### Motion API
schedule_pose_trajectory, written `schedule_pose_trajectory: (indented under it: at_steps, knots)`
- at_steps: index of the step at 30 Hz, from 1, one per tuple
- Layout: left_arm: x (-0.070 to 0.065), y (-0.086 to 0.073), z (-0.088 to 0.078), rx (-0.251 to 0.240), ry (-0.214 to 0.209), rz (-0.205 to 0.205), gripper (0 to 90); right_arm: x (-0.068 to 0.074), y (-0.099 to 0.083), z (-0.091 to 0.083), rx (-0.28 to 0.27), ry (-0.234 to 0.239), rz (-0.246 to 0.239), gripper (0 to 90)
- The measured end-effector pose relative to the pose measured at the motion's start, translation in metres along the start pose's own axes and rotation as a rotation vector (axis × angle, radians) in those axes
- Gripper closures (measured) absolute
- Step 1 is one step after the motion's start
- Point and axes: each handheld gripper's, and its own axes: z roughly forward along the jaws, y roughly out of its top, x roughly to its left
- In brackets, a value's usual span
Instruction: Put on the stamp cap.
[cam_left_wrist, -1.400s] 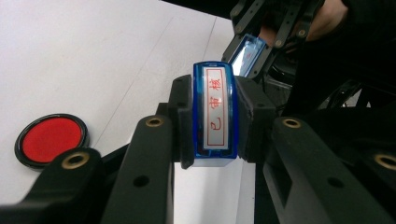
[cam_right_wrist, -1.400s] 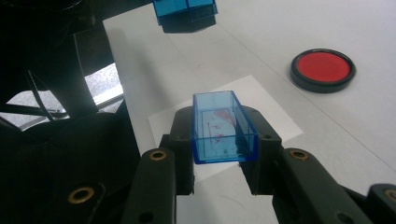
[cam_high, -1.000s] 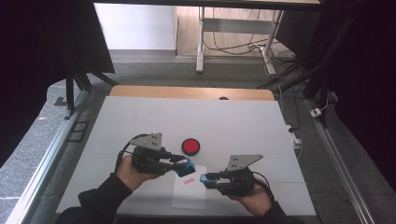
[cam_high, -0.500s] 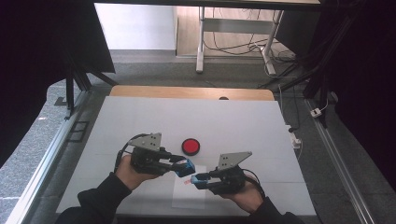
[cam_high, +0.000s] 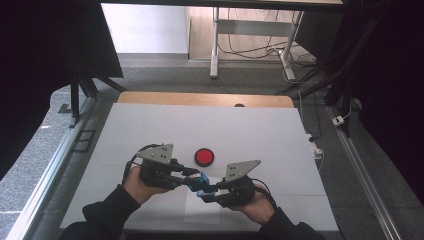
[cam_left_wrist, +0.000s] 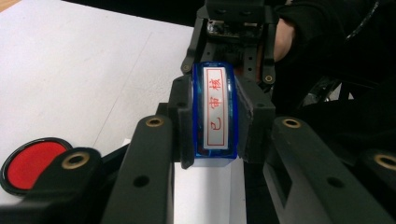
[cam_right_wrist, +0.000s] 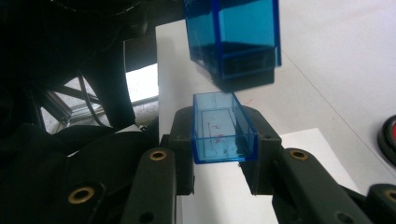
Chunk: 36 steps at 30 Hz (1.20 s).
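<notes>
Presently, a blue stamp is gripped by the left claw, its blue cap by the right claw, above white paper on the tabletop.

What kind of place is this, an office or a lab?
Most likely a lab or recording setup, not an office: a white table fenced by black curtains, loose cables on the floor behind, and a person working a stamp with handheld tongs.
</notes>
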Motion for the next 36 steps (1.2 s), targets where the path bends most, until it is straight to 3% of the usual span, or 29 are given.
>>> schedule_pose_trajectory:
  at_steps: [19, 30, 36]
  knots:
    - [-0.0014, -0.0013, 0.0045, 0.017, -0.045, 0.037, 70.4, -0.001, 0.0041, 0.0058, 0.005, 0.048, -0.025, 68.0]
    - [-0.002, -0.0015, 0.0052, 0.032, -0.077, 0.07, 70.4, -0.0015, 0.0037, 0.0051, -0.009, 0.09, -0.008, 68.1]
    - [-0.0006, -0.0037, 0.0062, 0.014, -0.096, 0.056, 70.5, -0.0007, 0.0047, 0.0049, -0.01, 0.095, -0.001, 68.2]
